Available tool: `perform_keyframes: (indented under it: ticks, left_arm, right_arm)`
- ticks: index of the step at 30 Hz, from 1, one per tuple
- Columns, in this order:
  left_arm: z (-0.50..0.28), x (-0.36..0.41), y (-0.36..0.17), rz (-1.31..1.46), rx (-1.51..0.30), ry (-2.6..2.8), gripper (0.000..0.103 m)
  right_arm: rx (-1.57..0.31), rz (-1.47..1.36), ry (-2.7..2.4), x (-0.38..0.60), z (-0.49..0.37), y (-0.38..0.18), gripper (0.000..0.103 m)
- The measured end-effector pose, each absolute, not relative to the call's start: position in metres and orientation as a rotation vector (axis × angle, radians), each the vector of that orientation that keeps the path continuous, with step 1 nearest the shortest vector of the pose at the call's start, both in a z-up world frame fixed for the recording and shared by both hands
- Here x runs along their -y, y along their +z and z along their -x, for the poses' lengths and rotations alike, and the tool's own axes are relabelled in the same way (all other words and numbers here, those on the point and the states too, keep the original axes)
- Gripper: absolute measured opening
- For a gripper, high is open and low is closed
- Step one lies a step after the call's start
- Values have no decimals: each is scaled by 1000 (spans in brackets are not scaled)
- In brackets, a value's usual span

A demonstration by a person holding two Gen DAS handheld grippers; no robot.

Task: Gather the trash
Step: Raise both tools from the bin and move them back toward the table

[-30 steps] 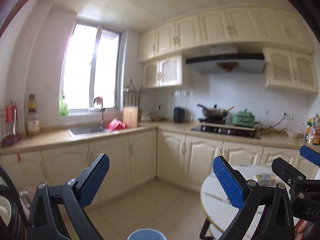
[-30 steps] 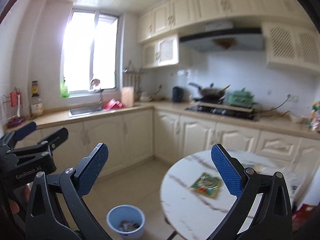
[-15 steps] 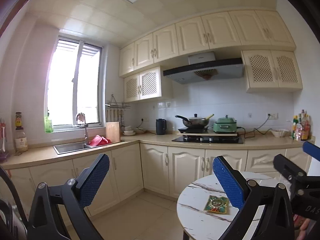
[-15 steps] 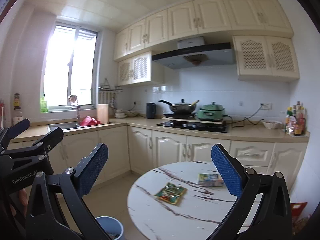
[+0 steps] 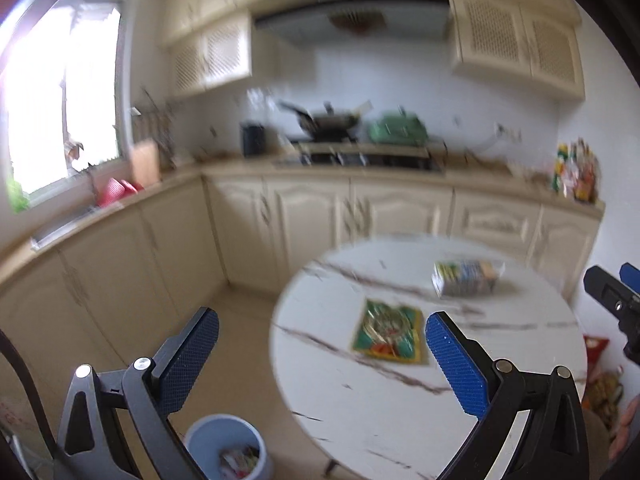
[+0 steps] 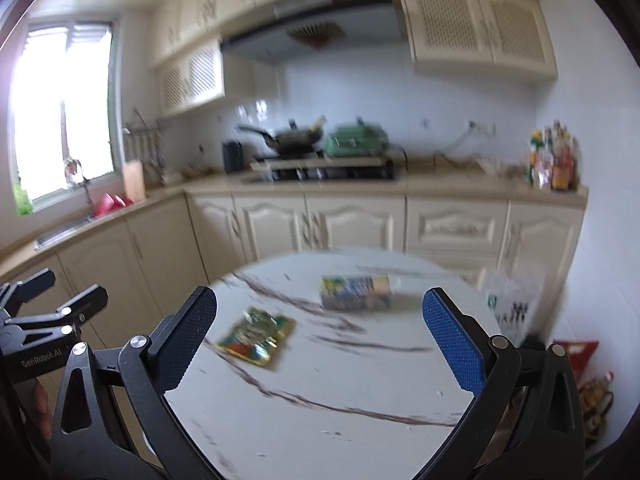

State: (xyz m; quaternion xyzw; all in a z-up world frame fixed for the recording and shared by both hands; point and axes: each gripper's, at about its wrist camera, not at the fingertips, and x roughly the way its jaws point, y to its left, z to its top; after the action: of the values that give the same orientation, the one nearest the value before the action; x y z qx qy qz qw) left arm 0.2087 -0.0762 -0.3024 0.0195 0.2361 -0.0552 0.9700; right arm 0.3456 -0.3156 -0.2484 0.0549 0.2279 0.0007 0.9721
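Left wrist view: two pieces of trash lie apart on the round white marble tabletop [image 5: 400,412]: a flat green-and-gold wrapper [image 5: 388,332], long axis running away from the camera, and a multicoloured rectangular packet [image 5: 466,278] lying crosswise. One pale blue bin [image 5: 228,446] stands on the floor beside it. Left gripper [image 5: 322,354] and right gripper [image 6: 320,338] fingers are spread wide, holding nothing.

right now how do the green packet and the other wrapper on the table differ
The green packet lies flat, green with a gold edge; the other wrapper looks bulkier, blue, yellow and silver. The green packet sits nearer the camera and the bin; the other wrapper lies farther back toward the cabinets. Both rest untouched on the marble table.
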Motion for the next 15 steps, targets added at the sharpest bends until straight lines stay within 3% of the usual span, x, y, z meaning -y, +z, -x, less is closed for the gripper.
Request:
perform_keyframes:
  ticks: [8,15]
  left_arm:
    - [-306,122,-326,-187,-615,-225,102]
    - [-322,143,-362,-394,-626,-271,102]
  right_arm:
    - [-635,-152,-57,362,-398,-312,103]
    - [-713,-169,-59,381,-422,-346,103]
